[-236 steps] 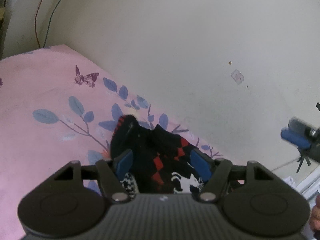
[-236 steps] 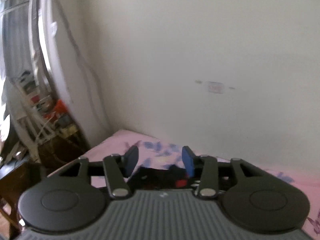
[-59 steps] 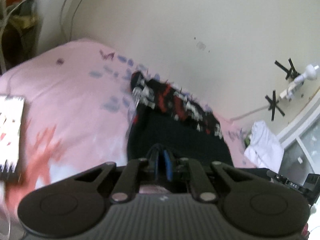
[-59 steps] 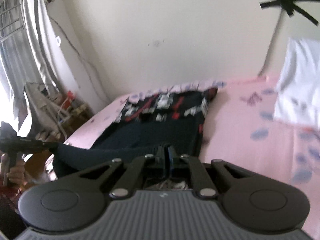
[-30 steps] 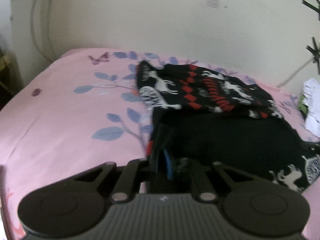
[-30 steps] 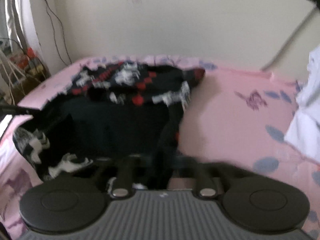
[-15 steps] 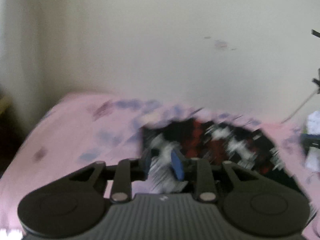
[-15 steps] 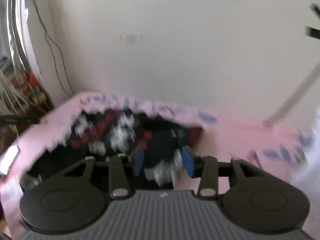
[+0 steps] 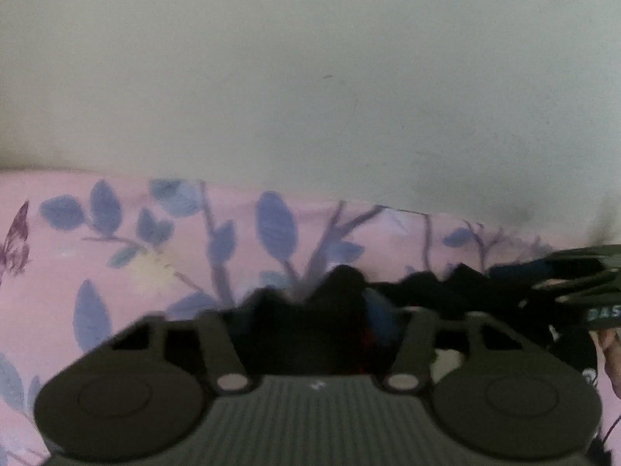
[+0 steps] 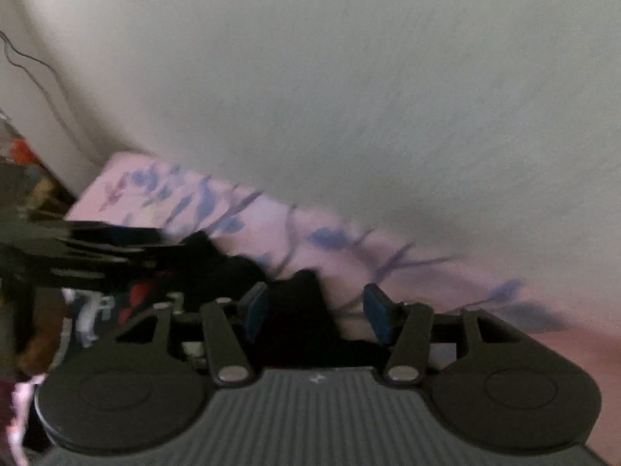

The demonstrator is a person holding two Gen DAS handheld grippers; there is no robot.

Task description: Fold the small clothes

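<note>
Jaws of your left gripper point(image 9: 316, 320) are closing around the sweater point(image 9: 423, 291), the right gripper's point(image 10: 316, 310) spread over it, so pinch one hem layer squarely on the bed point(image 9: 136, 256).

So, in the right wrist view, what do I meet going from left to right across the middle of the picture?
The other tongs → the dark sweater → this camera's own tongs → the pink leaf-print sheet.
</note>
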